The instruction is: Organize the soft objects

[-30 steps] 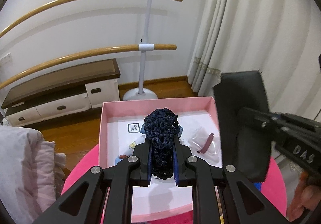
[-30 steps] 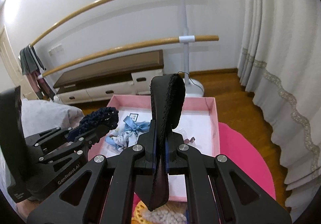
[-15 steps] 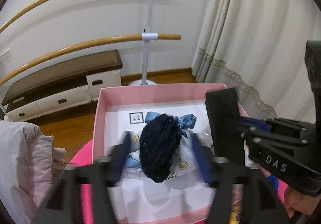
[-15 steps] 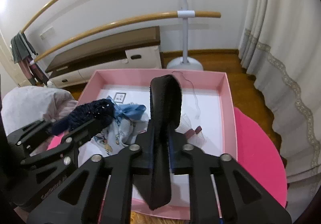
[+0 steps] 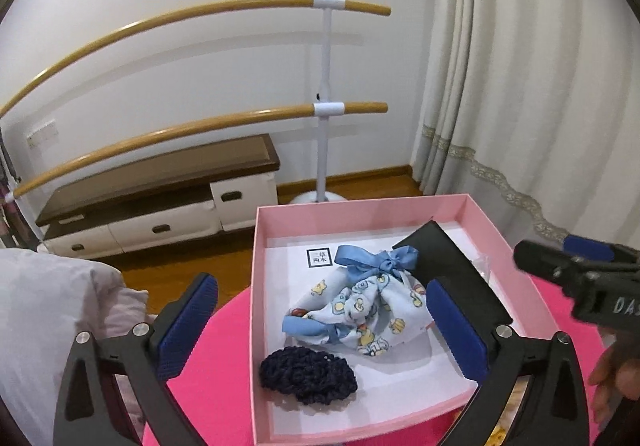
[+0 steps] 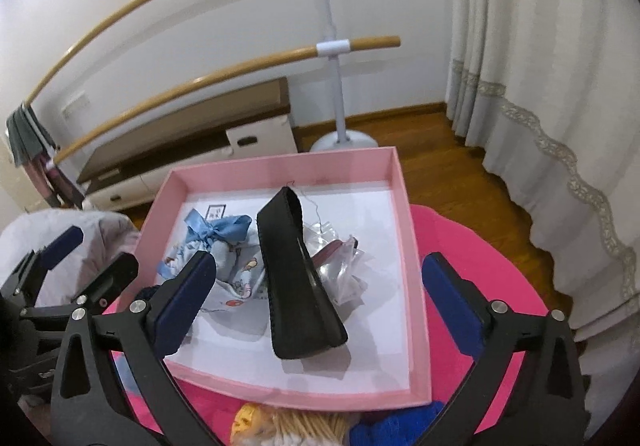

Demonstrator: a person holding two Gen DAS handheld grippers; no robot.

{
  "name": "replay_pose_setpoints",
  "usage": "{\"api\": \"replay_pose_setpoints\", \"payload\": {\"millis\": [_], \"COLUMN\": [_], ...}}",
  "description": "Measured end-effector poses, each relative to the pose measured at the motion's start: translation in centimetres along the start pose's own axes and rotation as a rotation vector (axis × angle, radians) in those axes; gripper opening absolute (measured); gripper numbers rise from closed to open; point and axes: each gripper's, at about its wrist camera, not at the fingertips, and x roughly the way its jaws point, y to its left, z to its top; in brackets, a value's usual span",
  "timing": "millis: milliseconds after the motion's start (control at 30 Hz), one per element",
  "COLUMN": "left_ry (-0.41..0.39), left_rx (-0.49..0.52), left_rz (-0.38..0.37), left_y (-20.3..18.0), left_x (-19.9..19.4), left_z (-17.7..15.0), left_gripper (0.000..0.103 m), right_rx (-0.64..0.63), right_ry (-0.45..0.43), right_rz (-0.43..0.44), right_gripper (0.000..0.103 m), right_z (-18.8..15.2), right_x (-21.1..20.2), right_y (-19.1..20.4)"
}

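Observation:
A pink box (image 5: 256, 286) (image 6: 404, 206) stands on a round pink table (image 6: 460, 246). A dark navy knitted piece (image 5: 308, 374) lies in the box's near left corner. A blue printed pouch with a ribbon bow (image 5: 360, 306) (image 6: 224, 246) lies in the middle. A black pouch (image 6: 296, 286) (image 5: 452, 274) rests beside it, over a clear plastic bag (image 6: 344, 266). My left gripper (image 5: 320, 326) is open and empty above the box. My right gripper (image 6: 320, 294) is open and empty, above the black pouch.
A beige and blue soft heap (image 6: 288, 426) lies on the table before the box. A grey-pink cushion (image 5: 52, 326) sits at the left. Beyond stand a ballet barre (image 5: 328, 106), a low cabinet (image 5: 160, 198) and curtains (image 5: 520, 86).
My left gripper opened and the navy knitted piece dropped into the box. My right gripper opened and the black pouch now lies in the box.

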Motion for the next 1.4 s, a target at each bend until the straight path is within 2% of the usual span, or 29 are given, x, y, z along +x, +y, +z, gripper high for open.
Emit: {"api": "replay_pose_setpoints", "payload": {"millis": [267,733,1000,1400], "left_ry": [-0.059,-0.143,-0.173,-0.200], "left_rx": [0.021,0.048,0.034,-0.005], "left_rz": [-0.002,-0.049,-0.055,-0.049], "left_y": [-0.2,-1.8,-1.8,-1.3], "left_x": [-6.4,-17.7,-23.1,-28.1], "left_z": [-1.3,-4.5,-6.7,-10.5], "left_gripper": [0.103,0.103,0.103,0.103], "right_rx": [0.023,0.053,0.049,0.085], "right_ry": [-0.122,-0.280,-0.332,-0.365], "right_rz": [-0.042,-0.104,-0.119,-0.119], "right_gripper": [0.103,0.103,0.103,0.103], "right_z": [-1.5,-7.9,-10.7,-15.2], "right_x": [-6.9,-18.6,-22.4,-26.0], "right_y": [0.1,-0.4,0.5,0.8]}}
